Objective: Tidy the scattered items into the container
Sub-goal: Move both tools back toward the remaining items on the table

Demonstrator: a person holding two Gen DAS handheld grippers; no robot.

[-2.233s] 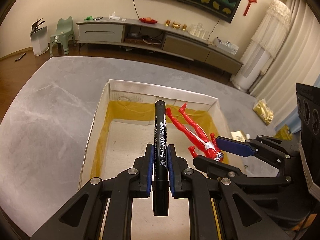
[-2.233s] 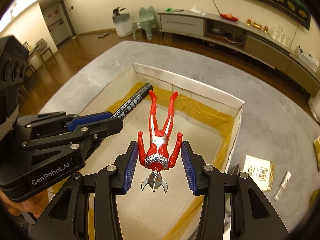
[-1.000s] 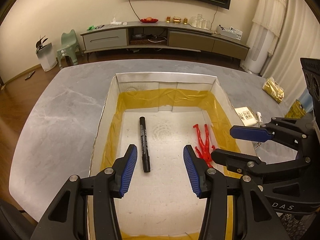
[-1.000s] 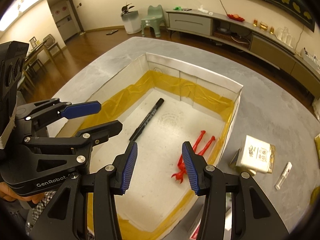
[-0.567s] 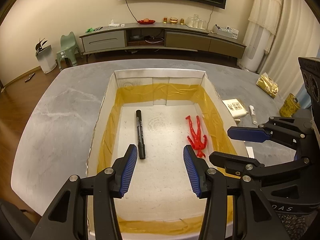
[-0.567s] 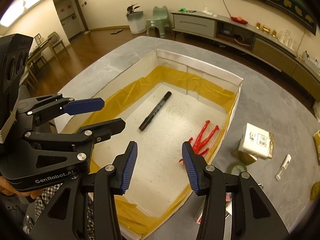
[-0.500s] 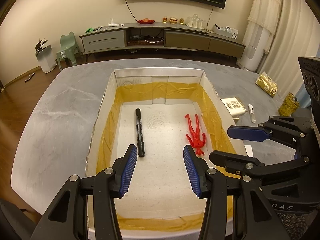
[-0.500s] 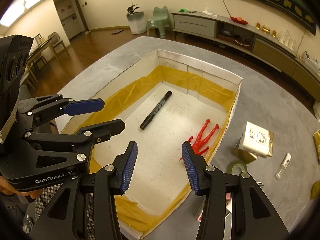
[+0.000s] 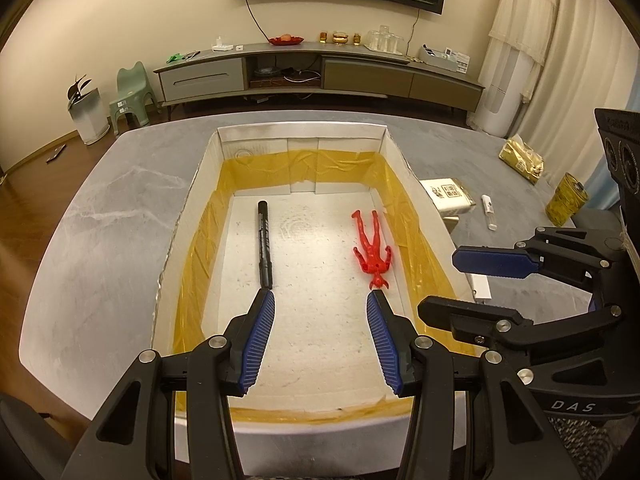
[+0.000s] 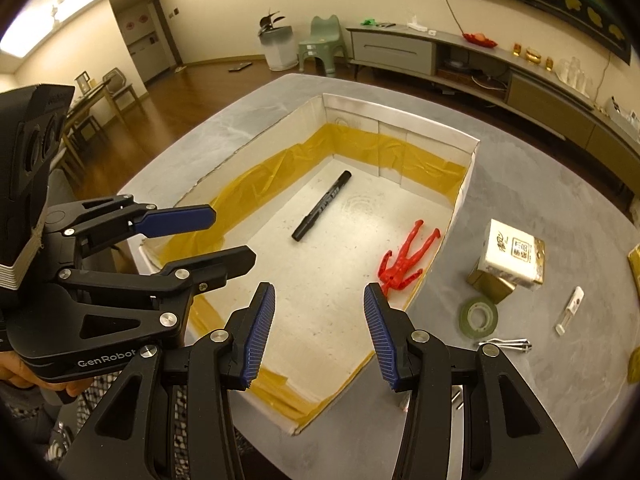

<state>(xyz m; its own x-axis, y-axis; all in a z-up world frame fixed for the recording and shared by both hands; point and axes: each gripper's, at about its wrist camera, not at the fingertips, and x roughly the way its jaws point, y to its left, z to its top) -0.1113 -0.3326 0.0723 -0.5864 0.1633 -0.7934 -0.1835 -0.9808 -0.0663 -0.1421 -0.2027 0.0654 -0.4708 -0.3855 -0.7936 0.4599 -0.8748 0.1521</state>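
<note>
A white box (image 9: 192, 208) (image 10: 464, 196) lined with yellow tape sits on the grey table. Inside it lie a black marker (image 9: 264, 246) (image 10: 322, 211) on the left and a red toy figure (image 9: 373, 251) (image 10: 406, 258) by the right wall. My left gripper (image 9: 320, 300) (image 10: 214, 236) hangs open and empty above the box's near end. My right gripper (image 10: 319, 294) (image 9: 448, 284) is open and empty too, above the box's near right corner. Both hold nothing.
Right of the box on the table lie a white and gold packet (image 10: 514, 254) (image 9: 450, 196), a green tape roll (image 10: 479, 316), a small white tube (image 10: 570, 310) (image 9: 489, 211), metal screws (image 10: 508, 345), a gold pouch (image 9: 522, 159) and a gold can (image 9: 567, 199).
Both grippers opened and dropped the marker and the red figure into the box. Since then both have pulled back and up, so more of the box and table shows.
</note>
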